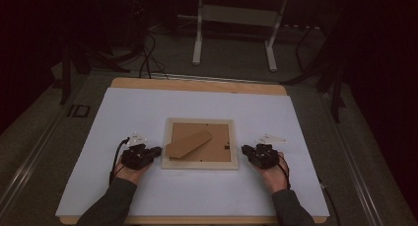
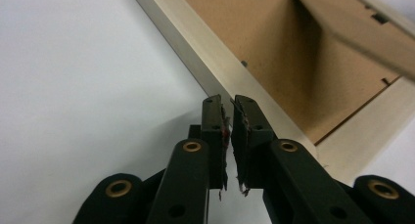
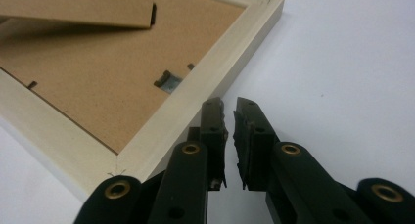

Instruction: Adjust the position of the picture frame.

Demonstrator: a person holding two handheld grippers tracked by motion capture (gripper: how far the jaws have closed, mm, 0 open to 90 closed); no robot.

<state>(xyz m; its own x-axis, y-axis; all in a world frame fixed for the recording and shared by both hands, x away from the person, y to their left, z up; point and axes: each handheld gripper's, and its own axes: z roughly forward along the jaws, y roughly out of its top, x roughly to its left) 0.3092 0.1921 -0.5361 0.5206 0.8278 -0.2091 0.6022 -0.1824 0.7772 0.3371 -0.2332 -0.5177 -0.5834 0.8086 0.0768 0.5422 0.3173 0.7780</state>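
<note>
On the worktop (image 1: 123, 117) a picture frame (image 1: 199, 163) lies face down, stand flap (image 1: 189, 143) raised. Left tool (image 1: 156, 151) and right tool (image 1: 244, 149) flank it, jaws nearly closed, holding nothing. Likely an opening step; next, each tool must reach the frame.

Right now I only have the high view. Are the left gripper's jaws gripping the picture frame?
Observer: No. The left gripper is almost shut on nothing, its tips close to the picture frame's edge.
Operator: And the right one?
Observer: The right gripper is almost shut too, empty, beside the frame's rim.
Operator: Any fastener on the back?
Observer: A small metal clip sits by the rim near that gripper.
</note>
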